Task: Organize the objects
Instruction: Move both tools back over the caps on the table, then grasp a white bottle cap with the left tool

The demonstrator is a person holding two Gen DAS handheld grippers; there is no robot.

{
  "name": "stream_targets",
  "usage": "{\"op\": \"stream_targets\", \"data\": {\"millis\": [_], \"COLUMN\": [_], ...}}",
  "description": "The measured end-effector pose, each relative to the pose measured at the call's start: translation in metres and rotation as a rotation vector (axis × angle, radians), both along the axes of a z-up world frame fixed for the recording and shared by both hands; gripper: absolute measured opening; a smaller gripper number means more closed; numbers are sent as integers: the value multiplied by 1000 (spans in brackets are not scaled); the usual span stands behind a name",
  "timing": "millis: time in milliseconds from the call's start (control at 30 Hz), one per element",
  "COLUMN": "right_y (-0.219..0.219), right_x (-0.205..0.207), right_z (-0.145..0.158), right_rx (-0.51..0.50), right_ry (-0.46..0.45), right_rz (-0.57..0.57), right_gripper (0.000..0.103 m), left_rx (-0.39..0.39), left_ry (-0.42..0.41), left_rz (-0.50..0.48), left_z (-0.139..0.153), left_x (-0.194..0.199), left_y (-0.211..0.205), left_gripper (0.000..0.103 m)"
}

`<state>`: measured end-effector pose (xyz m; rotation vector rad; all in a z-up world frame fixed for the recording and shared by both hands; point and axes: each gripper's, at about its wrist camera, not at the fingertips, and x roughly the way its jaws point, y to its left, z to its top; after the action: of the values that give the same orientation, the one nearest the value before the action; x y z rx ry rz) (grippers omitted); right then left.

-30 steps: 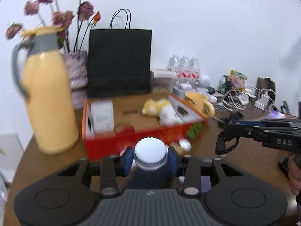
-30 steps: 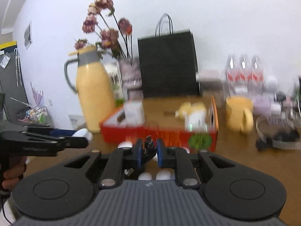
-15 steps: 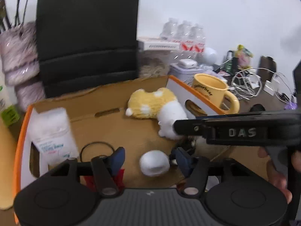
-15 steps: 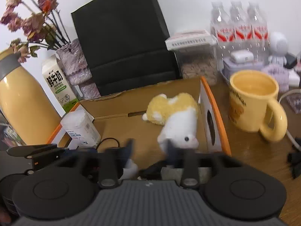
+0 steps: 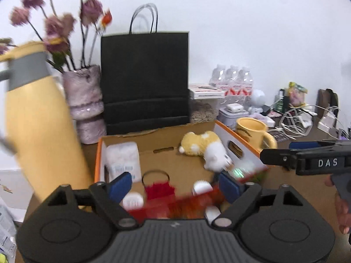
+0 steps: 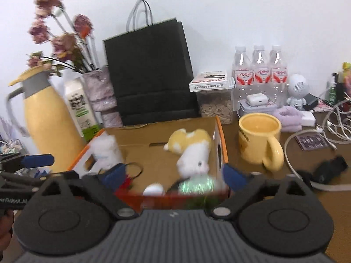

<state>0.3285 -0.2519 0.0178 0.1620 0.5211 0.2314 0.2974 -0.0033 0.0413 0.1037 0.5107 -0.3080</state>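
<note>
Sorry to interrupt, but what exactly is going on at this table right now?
A person is tidying small items into the cardboard box, working a pair of tongs in each hand. Both the left tongs and the right tongs are open and empty above its front edge. Inside lie a plush toy and a white bottle. The yellow mug stands outside.

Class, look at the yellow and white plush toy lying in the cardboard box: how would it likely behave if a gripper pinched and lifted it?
The plush toy looks fuzzy and slumped, so it probably squashes under the fingers and droops when lifted. It seems light for its size. Lying flat on the cardboard box floor, it is unlikely to roll or break.
</note>
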Motion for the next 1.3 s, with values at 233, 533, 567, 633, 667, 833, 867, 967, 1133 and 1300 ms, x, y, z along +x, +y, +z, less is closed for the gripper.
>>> {"op": "stream_targets", "data": {"millis": [233,533,567,633,667,833,867,967,1133,1300], "right_y": [-6,-21,-23,-24,-25,-10,-5,10,24,26], "right_x": [-147,-242,-240,-226,-216,-129,-112,-69,-32,-31], "right_z": [-32,-39,-34,-30,-31,-40,-43,-57,-92,-108], "right_rx": [-21,-96,-101,-96,-85,-7,2,-34,-104,-118], "right_ry": [29,74,51,23,14,18,16,49,130,140], "right_rz": [71,141,134,129,132,143,152,149,162,173], "right_gripper": [101,90,83,69,60,34,34,32,30,13], "left_rx": [-80,-36,-39,-66,-86,-27,9,70,84,79], "left_ry": [33,-19,-26,-19,-14,110,119,160,186,178], "left_rz": [70,53,46,-9,-72,-156,-155,-154,-190,-204], "left_z": [-33,-26,-24,-26,-30,-60,-67,-83,-101,-112], "left_x": [-136,-218,-213,-195,-183,-88,-73,-44,-28,-20], "left_y": [14,18,15,5,-2,-46,-52,-60,-61,-62], "left_gripper": [90,88,86,81,77,43,39,37,37,29]}}
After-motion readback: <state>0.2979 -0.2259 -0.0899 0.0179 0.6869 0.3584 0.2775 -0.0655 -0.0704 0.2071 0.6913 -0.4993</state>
